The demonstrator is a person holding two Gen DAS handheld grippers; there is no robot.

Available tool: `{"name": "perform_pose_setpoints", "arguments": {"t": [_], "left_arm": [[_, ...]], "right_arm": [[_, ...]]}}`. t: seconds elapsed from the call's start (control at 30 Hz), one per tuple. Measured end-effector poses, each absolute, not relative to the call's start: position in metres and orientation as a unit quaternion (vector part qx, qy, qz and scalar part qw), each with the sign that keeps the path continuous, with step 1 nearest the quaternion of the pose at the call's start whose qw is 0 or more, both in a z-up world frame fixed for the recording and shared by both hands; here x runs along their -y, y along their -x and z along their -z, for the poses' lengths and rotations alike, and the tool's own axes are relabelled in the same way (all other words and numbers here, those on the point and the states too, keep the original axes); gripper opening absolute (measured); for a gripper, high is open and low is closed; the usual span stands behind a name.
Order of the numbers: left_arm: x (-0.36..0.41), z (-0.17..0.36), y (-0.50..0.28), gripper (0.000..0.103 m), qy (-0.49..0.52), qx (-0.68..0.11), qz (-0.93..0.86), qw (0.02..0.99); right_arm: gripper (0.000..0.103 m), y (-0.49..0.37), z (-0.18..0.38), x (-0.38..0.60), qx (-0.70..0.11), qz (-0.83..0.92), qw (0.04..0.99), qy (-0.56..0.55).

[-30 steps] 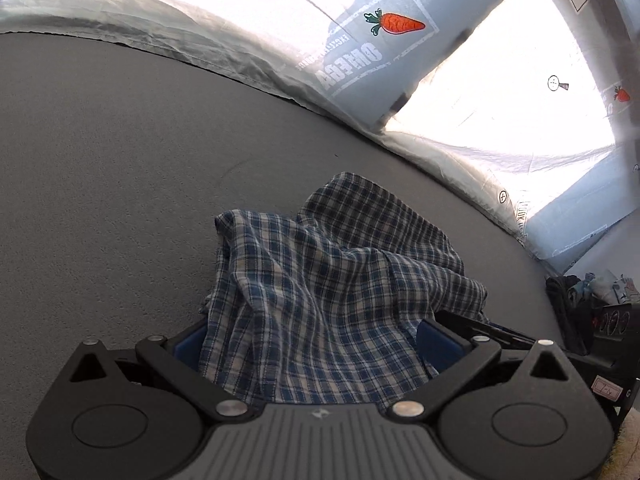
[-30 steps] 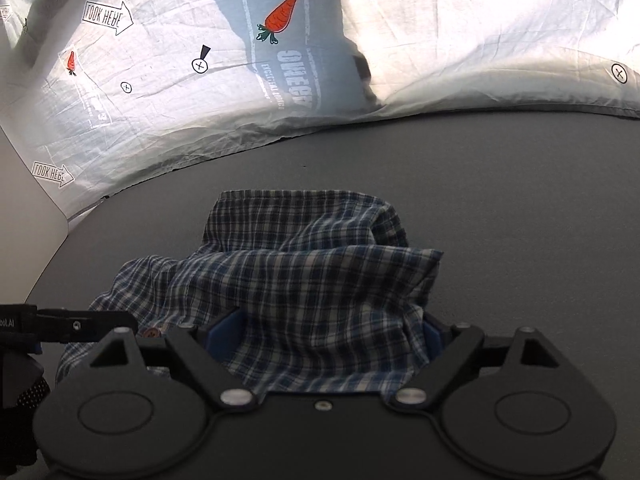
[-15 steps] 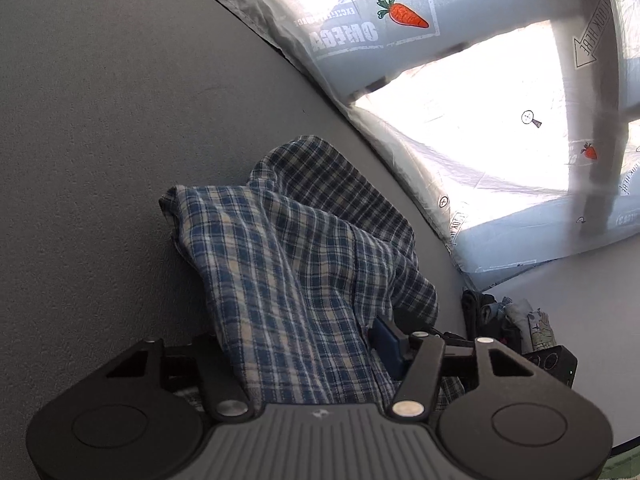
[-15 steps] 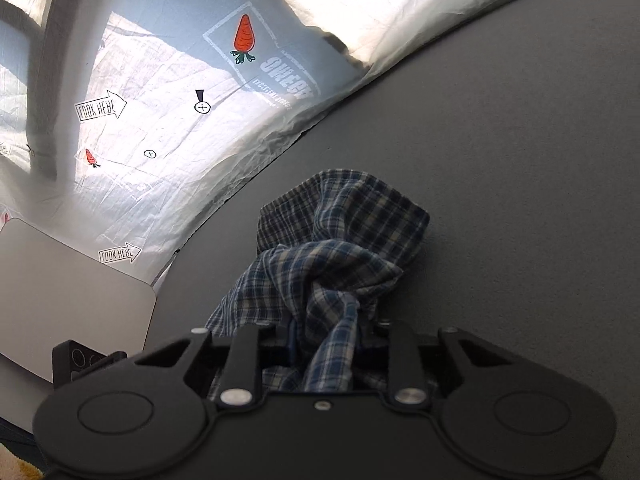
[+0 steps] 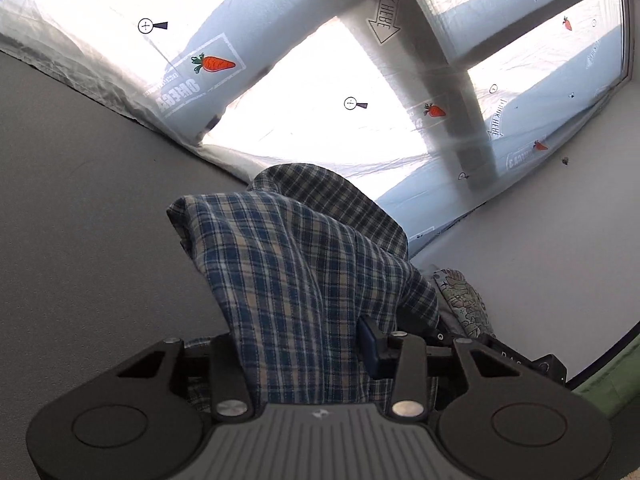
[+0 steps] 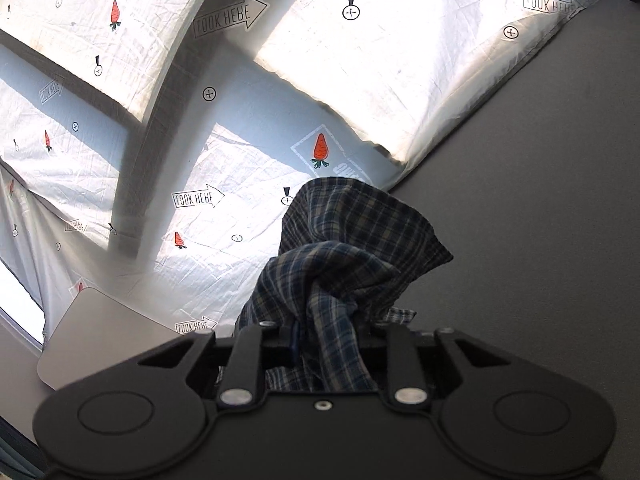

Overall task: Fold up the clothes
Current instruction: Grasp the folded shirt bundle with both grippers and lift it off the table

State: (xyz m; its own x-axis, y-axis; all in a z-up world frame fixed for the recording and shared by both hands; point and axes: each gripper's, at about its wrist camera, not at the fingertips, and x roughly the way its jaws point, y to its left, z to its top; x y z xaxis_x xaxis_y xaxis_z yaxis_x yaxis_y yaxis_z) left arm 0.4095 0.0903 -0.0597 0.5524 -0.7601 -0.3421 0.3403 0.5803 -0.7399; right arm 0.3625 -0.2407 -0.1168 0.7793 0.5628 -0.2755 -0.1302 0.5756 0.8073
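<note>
Here both tongs pinch the plaid shirt (image 5: 304, 272), which hangs bunched above the grey tabletop (image 5: 88, 220). The left tongs (image 5: 300, 344) are closing, with a broad fold of cloth between them. The right tongs (image 6: 324, 340) squeeze a twisted bunch of it. Behind hangs a white sheet (image 6: 360, 80) printed with carrots and arrows.

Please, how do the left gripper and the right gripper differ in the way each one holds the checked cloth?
The left gripper takes a broad, fairly flat band of the checked cloth, its jaws closing further; the right gripper pinches a narrow, twisted bunch of it. The left jaws stand wider apart than the right jaws. A blue pad shows on the left; the right's pads are mostly hidden. Both grip the same cloth.
</note>
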Motion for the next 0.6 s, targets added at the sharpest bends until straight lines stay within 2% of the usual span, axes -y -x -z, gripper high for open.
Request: {"name": "perform_pose_setpoints", "arguments": {"t": [0.27, 0.6], "left_arm": [[-0.031, 0.011, -0.371, 0.043, 0.296, -0.273, 0.449, 0.798], [0.102, 0.000, -0.337, 0.043, 0.273, -0.281, 0.555, 0.734]], "right_arm": [[0.023, -0.261, 0.052, 0.297, -0.162, -0.147, 0.881, -0.420], [0.024, -0.166, 0.011, 0.399, -0.113, -0.037, 0.912, -0.391]]}}
